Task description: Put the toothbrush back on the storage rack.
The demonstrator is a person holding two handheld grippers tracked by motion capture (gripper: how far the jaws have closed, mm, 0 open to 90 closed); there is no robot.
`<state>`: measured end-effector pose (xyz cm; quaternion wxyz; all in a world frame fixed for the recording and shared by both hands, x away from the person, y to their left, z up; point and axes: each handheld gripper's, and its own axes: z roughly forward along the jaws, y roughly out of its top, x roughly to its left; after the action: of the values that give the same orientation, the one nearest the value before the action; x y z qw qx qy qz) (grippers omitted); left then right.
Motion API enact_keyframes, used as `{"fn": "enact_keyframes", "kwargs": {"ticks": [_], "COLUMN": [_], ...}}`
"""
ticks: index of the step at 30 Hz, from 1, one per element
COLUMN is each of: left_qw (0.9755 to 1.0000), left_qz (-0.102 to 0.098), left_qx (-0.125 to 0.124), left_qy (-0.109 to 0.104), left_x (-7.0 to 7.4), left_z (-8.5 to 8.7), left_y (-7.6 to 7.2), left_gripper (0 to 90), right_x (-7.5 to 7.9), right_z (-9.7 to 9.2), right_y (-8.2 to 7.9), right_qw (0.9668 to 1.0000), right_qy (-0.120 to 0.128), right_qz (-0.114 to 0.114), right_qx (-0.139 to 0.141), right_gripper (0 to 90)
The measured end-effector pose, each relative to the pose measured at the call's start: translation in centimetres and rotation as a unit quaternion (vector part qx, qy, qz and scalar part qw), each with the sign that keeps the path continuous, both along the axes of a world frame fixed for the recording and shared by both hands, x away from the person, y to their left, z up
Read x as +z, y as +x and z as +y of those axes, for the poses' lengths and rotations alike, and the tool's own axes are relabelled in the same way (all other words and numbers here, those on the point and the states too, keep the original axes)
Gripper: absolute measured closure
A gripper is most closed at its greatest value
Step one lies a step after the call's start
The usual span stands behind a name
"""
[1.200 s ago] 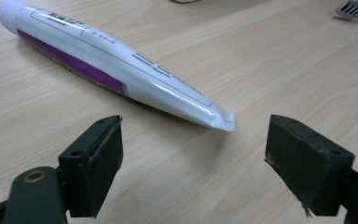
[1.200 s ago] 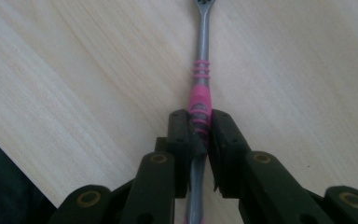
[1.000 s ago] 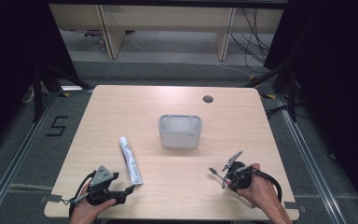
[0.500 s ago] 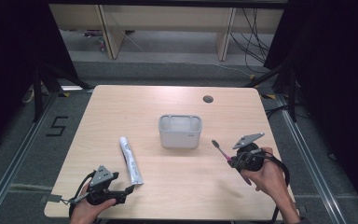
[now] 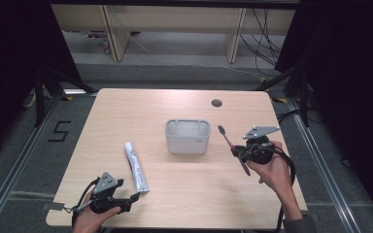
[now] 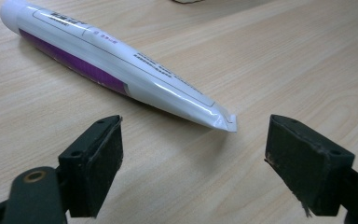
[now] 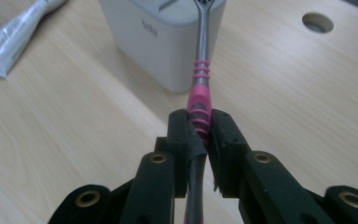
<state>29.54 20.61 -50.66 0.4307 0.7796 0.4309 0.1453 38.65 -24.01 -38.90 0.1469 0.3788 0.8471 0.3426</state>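
Note:
A pink and grey toothbrush (image 5: pixel 229 142) is clamped by its handle in my right gripper (image 5: pixel 237 151), raised above the table just right of the grey holder box (image 5: pixel 187 136). In the right gripper view the toothbrush (image 7: pixel 200 88) runs up between the shut pads, its head reaching over the box (image 7: pixel 163 37). A white and purple toothpaste tube (image 5: pixel 136 166) lies flat on the table. My left gripper (image 5: pixel 137 196) rests at the front left, open. In the left gripper view the tube's crimped end (image 6: pixel 221 120) lies just beyond the wide-apart pads (image 6: pixel 95 158).
A round cable hole (image 5: pixel 217 103) sits in the wooden table (image 5: pixel 141 111) near its far right edge. Shelving and cables stand on the floor beyond the table. Dark curtains flank both sides.
My right gripper has lifted the toothbrush off the table and carried it away from the front edge toward the box. The left gripper has stayed where it was.

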Motion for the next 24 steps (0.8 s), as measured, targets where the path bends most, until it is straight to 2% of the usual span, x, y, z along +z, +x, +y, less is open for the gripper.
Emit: {"fn": "enact_keyframes", "kwargs": {"ticks": [4, 8, 12, 13, 14, 15, 17, 19, 20, 21, 24], "left_qw": [1.0, 1.0, 1.0, 1.0, 1.0, 1.0, 1.0, 1.0, 1.0, 1.0, 1.0], "left_qz": [0.0, 0.002, 0.001, 0.001, 0.001, 0.001, 0.002, 0.001, 0.001, 0.002, 0.003], "left_qx": [0.0, 0.001, 0.0, 0.001, 0.001, 0.0, 0.001, -0.001, 0.0, -0.001, 0.001], "left_qy": [0.0, -0.001, -0.002, -0.001, 0.001, 0.0, -0.002, 0.0, -0.001, 0.0, 0.0], "left_x": [0.0, 0.0, 0.0, 0.0, 0.0, 0.0, 0.0, 0.0, 0.0, 0.0, 0.0], "left_z": [0.0, 0.0, -0.1, 0.0, 0.0, 0.0, 0.0, 0.0, 0.0, 0.0, 0.0], "left_y": [0.0, 0.0, -0.1, -0.1, 0.0, 0.0, 0.0, 0.0, 0.0, 0.0, -0.1], "left_gripper": [18.5, 18.5, 18.5, 18.5, 18.5, 18.5, 18.5, 18.5, 18.5, 18.5, 18.5], "right_x": [0.5, 1.0, 1.3, 1.3, 1.4, 1.5, 1.5, 1.7, 1.6, 1.8, 2.0], "right_z": [0.2, 0.6, 0.9, 0.9, 1.1, 1.0, 1.5, 1.7, 1.9, 2.0, 2.5], "right_y": [0.8, 1.3, 2.0, 2.3, 2.3, 2.7, 3.0, 3.4, 3.7, 3.8, 4.4], "right_qw": [0.9994, 0.9986, 0.9974, 0.9966, 0.9962, 0.9955, 0.994, 0.9938, 0.9921, 0.9921, 0.9888], "right_qy": [0.023, 0.043, 0.055, 0.062, 0.07, 0.07, 0.086, 0.089, 0.092, 0.096, 0.112], "right_qz": [-0.024, -0.028, -0.046, -0.055, -0.052, -0.063, -0.066, -0.067, -0.085, -0.081, -0.099], "right_qx": [0.004, -0.006, -0.002, 0.001, -0.005, 0.002, -0.007, -0.004, -0.006, -0.006, -0.009], "right_gripper": [79.6, 79.6, 79.6, 79.6, 79.6, 79.6, 79.6, 79.6, 79.6, 79.6, 79.6]}}
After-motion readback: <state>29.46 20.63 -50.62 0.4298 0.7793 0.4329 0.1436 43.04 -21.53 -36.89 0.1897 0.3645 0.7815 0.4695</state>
